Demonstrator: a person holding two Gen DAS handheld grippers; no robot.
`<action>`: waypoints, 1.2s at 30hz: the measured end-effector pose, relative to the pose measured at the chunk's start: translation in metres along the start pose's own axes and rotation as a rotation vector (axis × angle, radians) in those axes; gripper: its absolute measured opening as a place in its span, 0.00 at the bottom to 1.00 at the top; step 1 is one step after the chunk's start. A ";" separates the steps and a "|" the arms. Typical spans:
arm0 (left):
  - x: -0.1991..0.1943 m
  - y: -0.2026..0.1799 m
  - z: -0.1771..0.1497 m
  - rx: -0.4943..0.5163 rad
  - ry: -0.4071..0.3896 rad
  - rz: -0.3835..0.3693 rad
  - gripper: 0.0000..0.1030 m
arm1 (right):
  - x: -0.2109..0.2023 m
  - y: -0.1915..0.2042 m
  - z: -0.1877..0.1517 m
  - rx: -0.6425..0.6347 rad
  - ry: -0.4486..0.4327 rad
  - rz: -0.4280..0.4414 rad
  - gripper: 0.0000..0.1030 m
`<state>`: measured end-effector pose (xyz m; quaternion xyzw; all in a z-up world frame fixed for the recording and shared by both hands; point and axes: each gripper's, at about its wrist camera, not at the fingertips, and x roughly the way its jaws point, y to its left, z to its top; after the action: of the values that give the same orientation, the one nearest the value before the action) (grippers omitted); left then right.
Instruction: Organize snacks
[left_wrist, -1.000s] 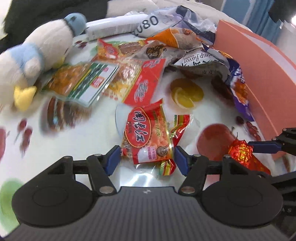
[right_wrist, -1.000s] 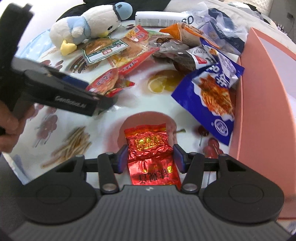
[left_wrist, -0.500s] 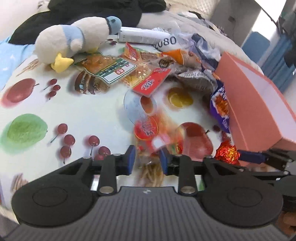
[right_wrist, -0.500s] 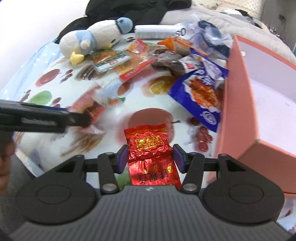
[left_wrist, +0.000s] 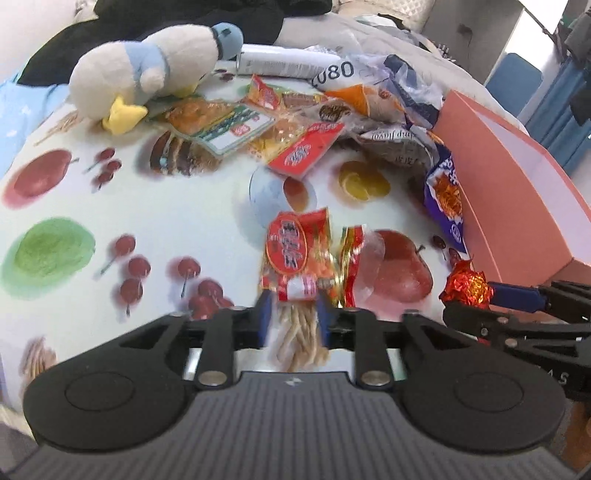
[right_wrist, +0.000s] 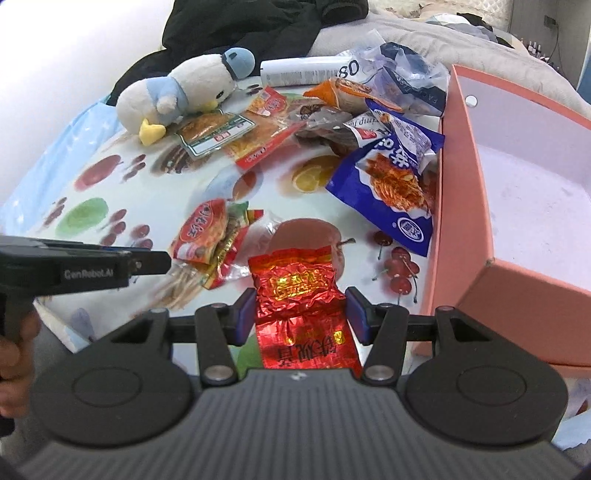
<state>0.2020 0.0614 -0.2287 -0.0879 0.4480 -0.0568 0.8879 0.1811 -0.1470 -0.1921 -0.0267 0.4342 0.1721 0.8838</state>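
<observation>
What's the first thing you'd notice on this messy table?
Probably the shiny red foil packet, pinched in the right gripper close to the camera. Then the plush penguin lying at the far left of the table, beside a heap of snack bags, and the big pink box standing open and empty on the right.

A box (right_wrist: 465, 206) stands right of the snack heap (right_wrist: 332, 122), with a plush toy (right_wrist: 184, 92) at the heap's left.
</observation>
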 end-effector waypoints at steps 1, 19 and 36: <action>0.002 0.000 0.004 0.002 -0.010 0.006 0.56 | 0.000 0.000 0.001 -0.004 -0.002 0.000 0.53; 0.069 -0.003 0.035 0.071 0.070 0.024 0.46 | 0.016 -0.010 0.001 0.009 0.035 -0.003 0.53; 0.004 -0.013 0.048 -0.059 -0.040 -0.042 0.07 | 0.001 -0.004 0.008 0.017 -0.009 0.023 0.53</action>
<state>0.2429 0.0536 -0.2007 -0.1246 0.4299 -0.0604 0.8922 0.1888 -0.1486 -0.1883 -0.0134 0.4318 0.1787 0.8840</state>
